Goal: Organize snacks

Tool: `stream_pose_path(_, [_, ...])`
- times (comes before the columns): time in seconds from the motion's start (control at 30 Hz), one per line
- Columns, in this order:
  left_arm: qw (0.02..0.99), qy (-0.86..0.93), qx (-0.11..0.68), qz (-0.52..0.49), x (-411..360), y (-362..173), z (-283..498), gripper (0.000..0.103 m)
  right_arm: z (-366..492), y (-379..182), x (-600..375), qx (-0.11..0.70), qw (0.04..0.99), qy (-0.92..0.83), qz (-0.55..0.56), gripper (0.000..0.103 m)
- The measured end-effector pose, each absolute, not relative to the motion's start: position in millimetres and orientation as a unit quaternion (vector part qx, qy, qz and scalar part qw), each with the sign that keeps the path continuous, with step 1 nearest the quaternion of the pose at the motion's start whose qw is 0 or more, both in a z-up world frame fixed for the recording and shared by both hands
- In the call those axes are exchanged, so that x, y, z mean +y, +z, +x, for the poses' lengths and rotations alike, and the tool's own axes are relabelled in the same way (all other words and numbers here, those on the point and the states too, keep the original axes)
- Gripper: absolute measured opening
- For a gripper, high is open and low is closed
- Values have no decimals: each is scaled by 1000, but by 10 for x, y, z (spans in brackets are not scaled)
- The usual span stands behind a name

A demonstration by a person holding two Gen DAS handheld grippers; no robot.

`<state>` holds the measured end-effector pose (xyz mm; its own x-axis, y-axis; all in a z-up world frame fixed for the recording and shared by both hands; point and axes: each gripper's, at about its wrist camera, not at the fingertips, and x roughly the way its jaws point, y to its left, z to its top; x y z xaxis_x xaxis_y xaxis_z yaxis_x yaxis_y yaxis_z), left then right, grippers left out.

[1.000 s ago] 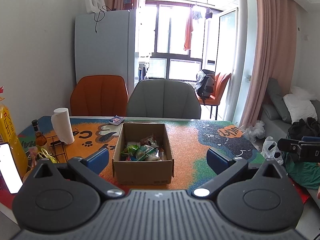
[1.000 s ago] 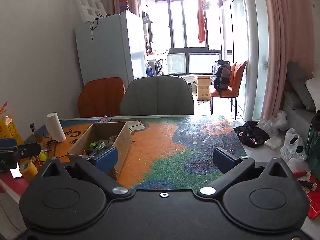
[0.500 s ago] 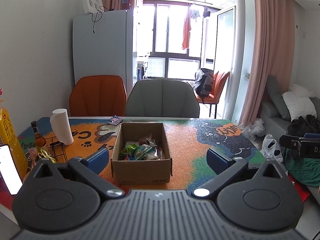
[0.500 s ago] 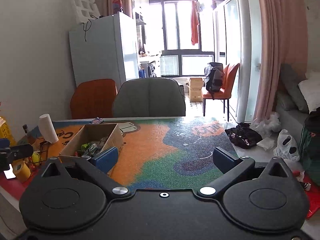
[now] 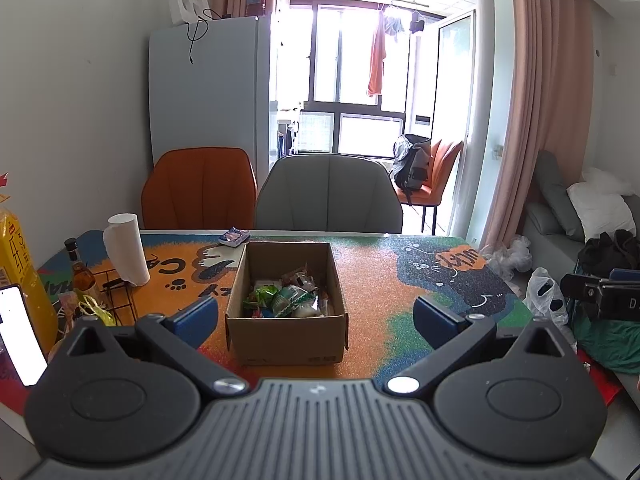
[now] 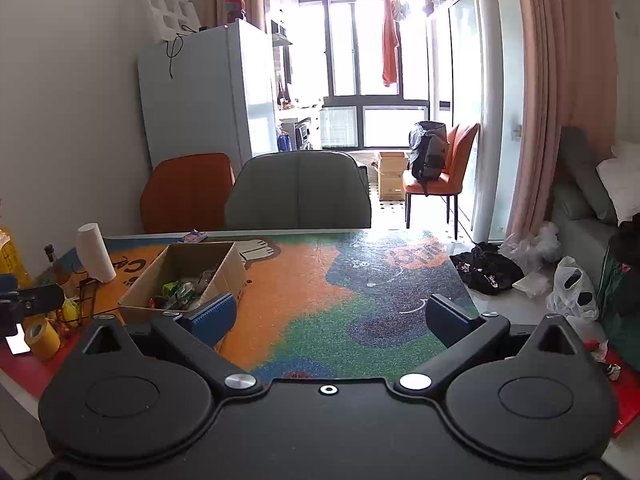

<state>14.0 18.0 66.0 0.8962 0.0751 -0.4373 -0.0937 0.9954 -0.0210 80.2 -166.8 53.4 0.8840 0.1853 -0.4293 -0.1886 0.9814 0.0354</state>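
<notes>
An open cardboard box (image 5: 286,340) stands on the colourful table mat, with several snack packets (image 5: 286,296) inside. My left gripper (image 5: 316,316) is open and empty, held back from the table's near edge with the box between its fingers in view. In the right wrist view the box (image 6: 140,300) sits at the left with packets (image 6: 180,290) visible inside. My right gripper (image 6: 328,316) is open and empty, off to the right of the box above the near edge. A small blue packet (image 5: 234,237) lies on the mat behind the box.
A paper towel roll (image 5: 126,250), a small bottle (image 5: 82,274), a wire rack (image 5: 118,296), a yellow bag (image 5: 20,272) and a lit phone (image 5: 18,332) crowd the table's left end. A yellow tape roll (image 6: 42,338) sits there too. Grey (image 5: 328,196) and orange chairs (image 5: 200,188) stand behind.
Both grippers have drawn back and risen a little, so the table and box look slightly farther and lower. Both stay open and empty.
</notes>
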Motion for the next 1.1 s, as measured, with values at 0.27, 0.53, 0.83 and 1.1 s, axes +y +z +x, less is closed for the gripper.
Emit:
stream_pose_path(0.27, [974, 41, 223, -19, 164, 655, 143, 103, 806, 526, -1662, 223, 970, 99, -6, 103])
stream_pose_path(0.53, [973, 41, 225, -20, 183, 644, 159, 103, 801, 524, -1665, 227, 969, 103, -9, 103])
stream_pose_path(0.83, [973, 39, 225, -19, 186, 636, 153, 103, 798, 530, -1682, 228, 967, 110, -10, 103])
stream_pose_path(1.1, [973, 37, 225, -19, 178, 631, 155, 103, 805, 534, -1699, 229, 967, 109, -11, 103])
